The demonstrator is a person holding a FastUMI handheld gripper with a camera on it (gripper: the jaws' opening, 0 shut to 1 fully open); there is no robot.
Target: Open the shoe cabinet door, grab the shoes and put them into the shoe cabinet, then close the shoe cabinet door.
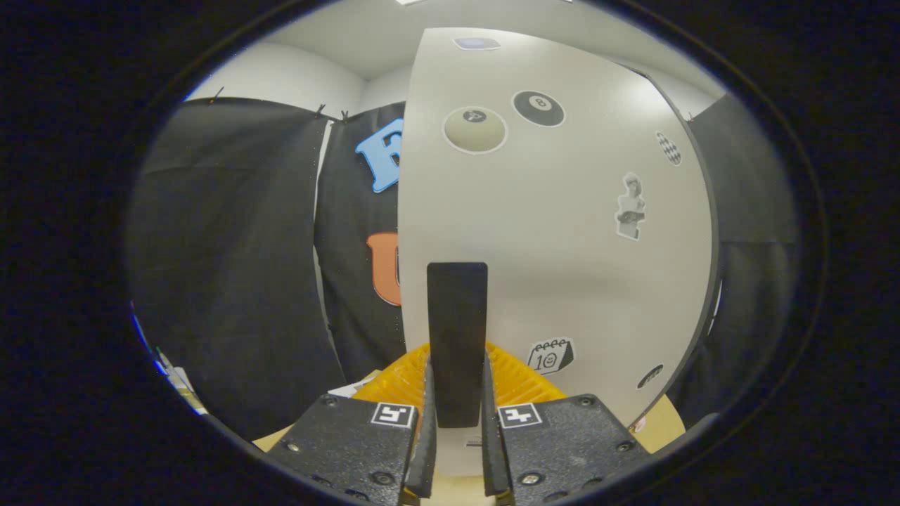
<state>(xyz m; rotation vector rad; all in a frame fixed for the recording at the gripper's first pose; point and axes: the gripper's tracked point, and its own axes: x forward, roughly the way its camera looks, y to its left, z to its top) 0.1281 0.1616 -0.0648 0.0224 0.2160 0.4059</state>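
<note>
Gripper [457, 393] fingers stand close on either side of a dark upright handle [457, 330], and both pads appear to press on its flanks, so it is clamped on the handle. That handle is a flat black bar fixed to the face of the door [562, 232], rising from between the fingers to about the door's middle height.

This door is pale grey, with a dark edge along its right side, and it stands just ahead of the fingers. Several stickers sit on it: two billiard balls [506, 119] near the top, one pale and one black, a small bust figure [631, 207] to the right, a checkered oval [668, 148] further right near the edge, and a calendar sticker [550, 355] low down, right of the handle.

Left of the door, black cloth [232, 260] hangs as the booth wall, well beyond the fingers. White wall [281, 74] and ceiling show above it. Down near the fingers, a light wooden surface [661, 425] peeks out on the right and left. Whether the door is ajar or flush cannot be told.
</note>
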